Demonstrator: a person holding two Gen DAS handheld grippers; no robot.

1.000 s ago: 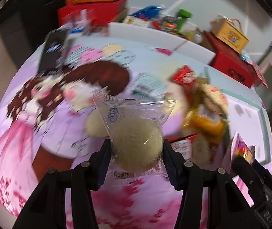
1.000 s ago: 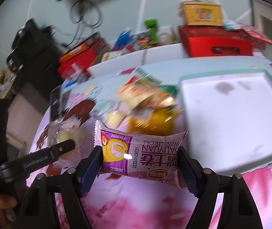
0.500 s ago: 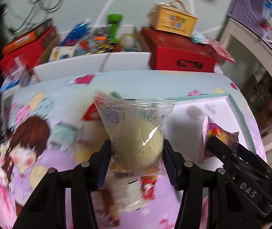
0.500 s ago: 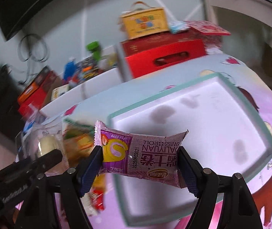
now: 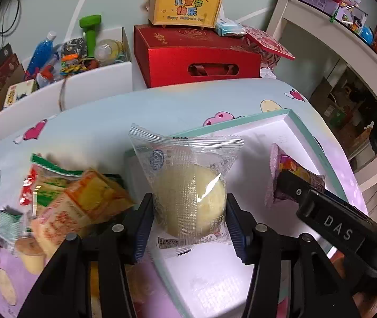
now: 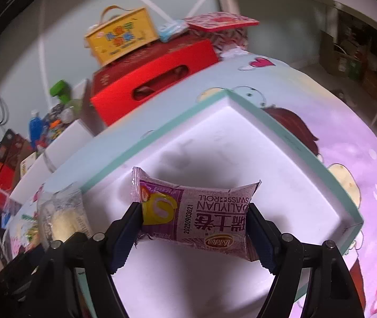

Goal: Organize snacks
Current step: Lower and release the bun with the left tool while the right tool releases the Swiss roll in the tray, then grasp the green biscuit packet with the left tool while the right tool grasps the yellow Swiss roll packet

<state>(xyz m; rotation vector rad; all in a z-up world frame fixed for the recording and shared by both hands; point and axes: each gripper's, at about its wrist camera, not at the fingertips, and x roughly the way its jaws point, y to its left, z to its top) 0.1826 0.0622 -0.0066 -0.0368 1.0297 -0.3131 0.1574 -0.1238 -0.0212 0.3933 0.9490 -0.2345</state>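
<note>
The left hand-held gripper (image 5: 188, 212) is clenched on one clear-wrapped pale round bun (image 5: 188, 198), its wrapper standing upright above the near edge of the white tray (image 5: 289, 122). The right hand-held gripper (image 6: 195, 228) grips one purple cake roll packet (image 6: 196, 212), long axis crosswise between the fingers, reading "DALIYUAN SWISS ROLL", over the tray. A heap of snack packets (image 5: 71, 198) lies left on the table (image 5: 162, 106).

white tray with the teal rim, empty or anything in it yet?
Empty where visible: bare white floor in the tray. The Swiss roll pack sits clamped in the right gripper; near corner hidden.
</note>
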